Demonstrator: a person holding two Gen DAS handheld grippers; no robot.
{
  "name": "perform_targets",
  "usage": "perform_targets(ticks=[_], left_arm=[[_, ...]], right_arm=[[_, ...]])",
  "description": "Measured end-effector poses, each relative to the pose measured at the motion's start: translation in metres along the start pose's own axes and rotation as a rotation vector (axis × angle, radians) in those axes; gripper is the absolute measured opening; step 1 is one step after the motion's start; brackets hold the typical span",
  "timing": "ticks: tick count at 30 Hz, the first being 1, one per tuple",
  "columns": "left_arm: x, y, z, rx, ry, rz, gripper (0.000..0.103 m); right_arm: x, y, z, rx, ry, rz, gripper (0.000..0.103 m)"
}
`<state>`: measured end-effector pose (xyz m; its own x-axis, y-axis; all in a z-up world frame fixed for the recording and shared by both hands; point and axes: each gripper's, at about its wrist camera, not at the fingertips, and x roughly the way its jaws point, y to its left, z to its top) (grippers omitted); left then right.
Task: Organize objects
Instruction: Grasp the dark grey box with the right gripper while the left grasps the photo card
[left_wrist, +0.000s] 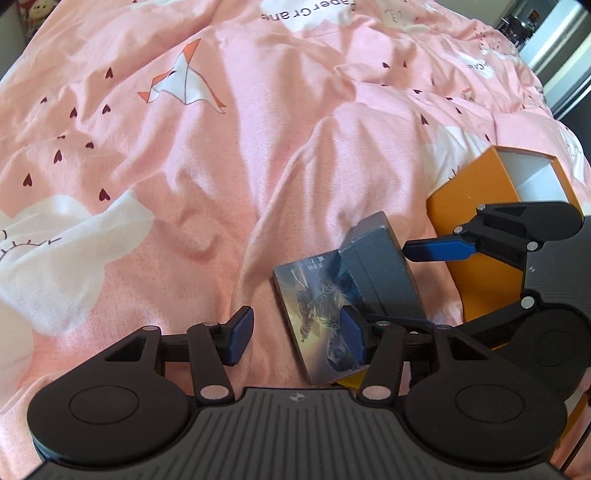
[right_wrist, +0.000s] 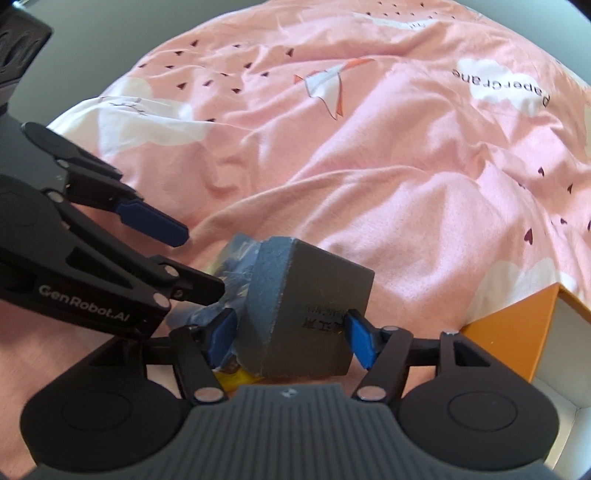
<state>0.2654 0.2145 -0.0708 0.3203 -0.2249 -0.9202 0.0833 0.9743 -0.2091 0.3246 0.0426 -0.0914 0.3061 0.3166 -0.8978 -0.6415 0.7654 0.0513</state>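
Both grippers tilt down at lower frame: left gripper (left_wrist: 297, 330) open, empty; right gripper (right_wrist: 291, 338) open, straddling the grey box (right_wrist: 310, 314).

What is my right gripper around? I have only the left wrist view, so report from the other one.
Observer: The right gripper has the grey box between its open fingers, one on each side.
Operator: Give me any markings on it.
Observer: Dark printed characters on its grey side, near one finger; too blurred to read.
Operator: Now place my left gripper in that view.
Observer: The left gripper comes in from the left edge, open, its nearer finger reaching towards the box's picture-covered end; whether they touch I cannot tell.
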Motion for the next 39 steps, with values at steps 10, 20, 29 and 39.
perform_targets(ticks=[10, 20, 29, 39], left_arm=[[0.004, 0.004, 0.004, -0.07, 0.021, -0.048, 0.073], [0.03, -0.007, 0.009, -0.149, 0.085, -0.065, 0.078], [0.03, -0.029, 0.014, -0.143, 0.098, 0.053, 0.067], [0.009, -0.04, 0.007, -0.111, 0.068, 0.061, 0.066]], right_arm=[[-0.013, -0.016, 0.001, 0.049, 0.031, 0.01, 0.049], [-0.037, -0.026, -0.004, 0.003, 0.039, -0.089, 0.038], [-0.035, -0.029, -0.007, 0.0, 0.029, -0.089, 0.038], [-0.067, -0.023, -0.016, -0.073, -0.045, -0.056, 0.037]])
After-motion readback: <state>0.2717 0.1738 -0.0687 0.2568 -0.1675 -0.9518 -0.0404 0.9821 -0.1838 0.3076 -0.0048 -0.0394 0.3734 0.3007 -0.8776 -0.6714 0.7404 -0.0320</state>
